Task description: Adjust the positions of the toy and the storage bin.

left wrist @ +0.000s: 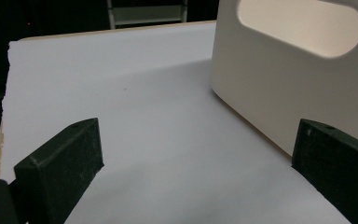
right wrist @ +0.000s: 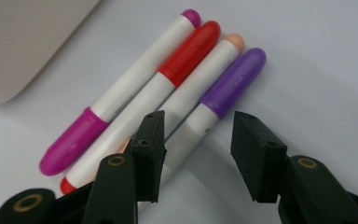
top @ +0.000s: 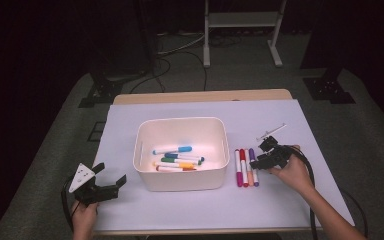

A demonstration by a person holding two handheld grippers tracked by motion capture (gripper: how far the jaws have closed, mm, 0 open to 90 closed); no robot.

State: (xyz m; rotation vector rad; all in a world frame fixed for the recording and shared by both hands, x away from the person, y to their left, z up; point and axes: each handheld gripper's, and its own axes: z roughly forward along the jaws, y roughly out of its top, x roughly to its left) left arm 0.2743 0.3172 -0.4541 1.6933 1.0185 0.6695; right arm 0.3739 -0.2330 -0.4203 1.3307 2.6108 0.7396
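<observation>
The left hand-held gripper (top: 108, 175) rests on the desk (top: 190, 207) left of the white bin (top: 182, 181), jaws spread wide with nothing between them; in its own view the bin (left wrist: 279, 88) is cut off at the right edge. Inside the bin lie about five markers (top: 177, 158) — overlapping, so the count is uncertain. Right of the bin, four markers lie side by side: magenta (right wrist: 74, 140), red (right wrist: 189, 46), peach (right wrist: 209, 65) and purple (right wrist: 233, 77). The right hand-held gripper (right wrist: 196, 135) sits low over the purple one, jaws half open and straddling its white barrel without pressing it — the near ends of the red, peach and purple markers are hidden behind the jaws. Beyond that gripper a thin white object (top: 271, 131) is too small to identify.
</observation>
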